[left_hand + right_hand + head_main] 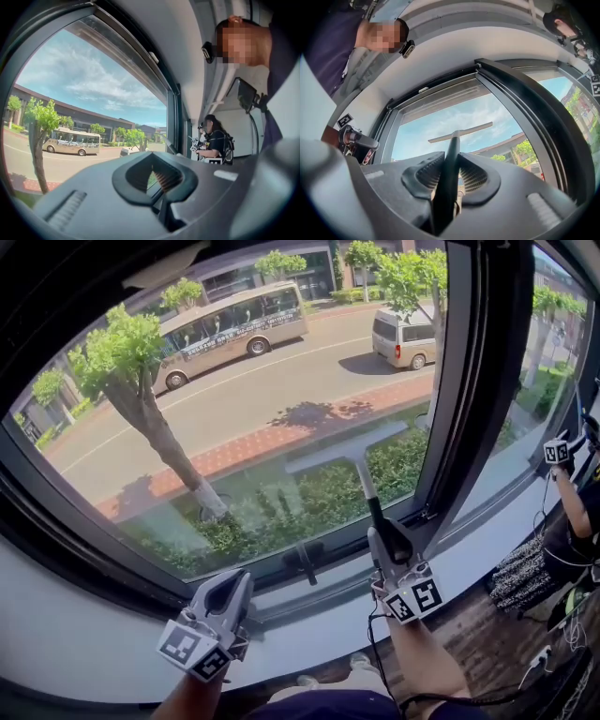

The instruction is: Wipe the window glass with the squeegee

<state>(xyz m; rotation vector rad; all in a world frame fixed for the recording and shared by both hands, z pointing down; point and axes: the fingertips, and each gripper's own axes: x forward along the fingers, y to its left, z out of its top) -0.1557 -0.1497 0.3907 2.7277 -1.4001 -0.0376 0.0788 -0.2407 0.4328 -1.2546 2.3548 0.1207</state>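
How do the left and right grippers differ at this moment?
The grey right gripper is shut on the black-handled squeegee; the grey left gripper has its jaws together on nothing. The right gripper reaches higher; the left gripper sits lower, by the white sill. Both point toward the window glass.

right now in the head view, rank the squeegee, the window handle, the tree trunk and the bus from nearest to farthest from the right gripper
1. squeegee: its handle is clamped in the right gripper, straight ahead of it.
2. window handle: just to the gripper's left.
3. tree trunk: outside, further left.
4. bus: across the road, upper left.
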